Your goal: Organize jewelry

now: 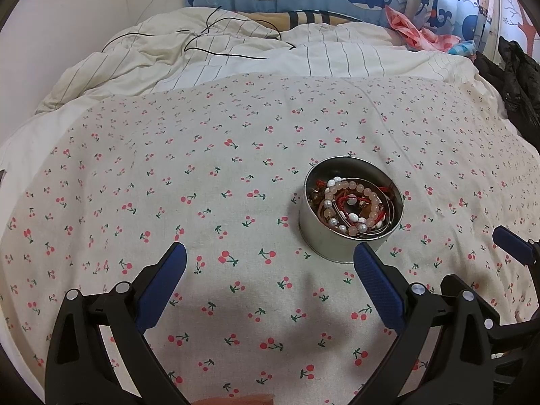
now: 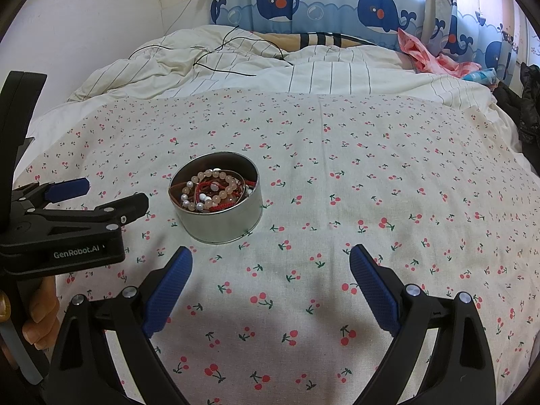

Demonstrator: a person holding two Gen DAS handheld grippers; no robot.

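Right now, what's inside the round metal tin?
The tin holds a tangle: a pink bead bracelet, red cords, white pearl-like beads. Whatever lies underneath them is covered.

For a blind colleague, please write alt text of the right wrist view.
A round metal tin of beaded bracelets stands on a cherry-print cloth covering a bed. The right tongs are open and empty near it; the left tongs are at left.

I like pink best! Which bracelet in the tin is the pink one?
The pale pink bead bracelet, the big loop lying on top of the pile in the round metal tin. The red cord bracelets beneath it are thin strings.
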